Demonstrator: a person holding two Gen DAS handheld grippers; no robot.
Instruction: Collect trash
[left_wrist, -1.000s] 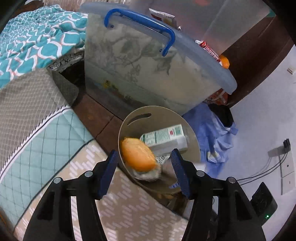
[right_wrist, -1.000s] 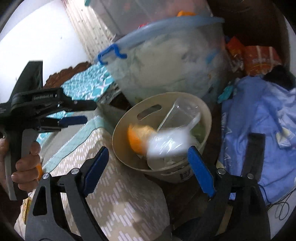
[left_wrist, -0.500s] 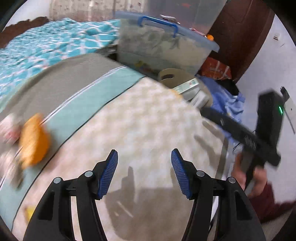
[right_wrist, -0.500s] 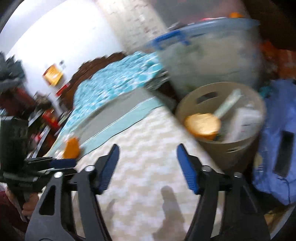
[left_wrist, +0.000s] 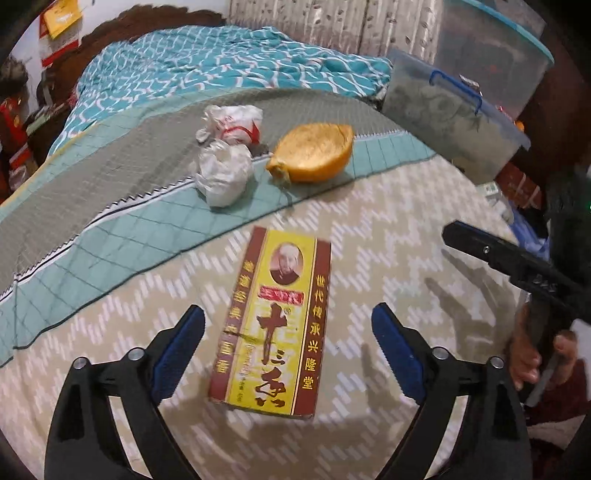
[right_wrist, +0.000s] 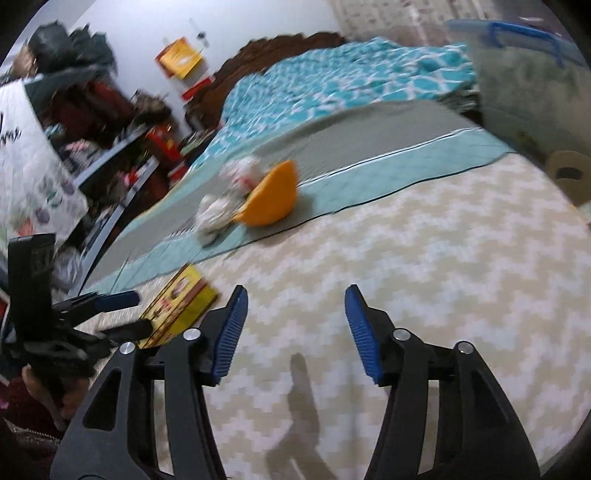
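A yellow and brown carton (left_wrist: 275, 321) with Chinese print lies flat on the bed. My left gripper (left_wrist: 288, 350) is open and empty, its fingers either side of the carton's near end. Beyond it lie an orange peel half (left_wrist: 314, 153) and two crumpled white wrappers (left_wrist: 223, 173). My right gripper (right_wrist: 295, 328) is open and empty over the patterned bedspread. In the right wrist view the carton (right_wrist: 179, 306) sits left, with the peel (right_wrist: 271, 199) and wrappers (right_wrist: 218, 214) farther off. The beige trash bin (right_wrist: 570, 177) is at the right edge.
A clear storage box with a blue handle (left_wrist: 454, 118) stands at the bed's far right. A teal patterned blanket (left_wrist: 221, 62) covers the far end of the bed. Cluttered shelves (right_wrist: 122, 122) stand at the left. The right gripper shows in the left wrist view (left_wrist: 517, 266).
Both grippers have swung away from the bin, where trash dropped, back over the bed. The left gripper now straddles the carton; the right one hovers over bare bedspread.
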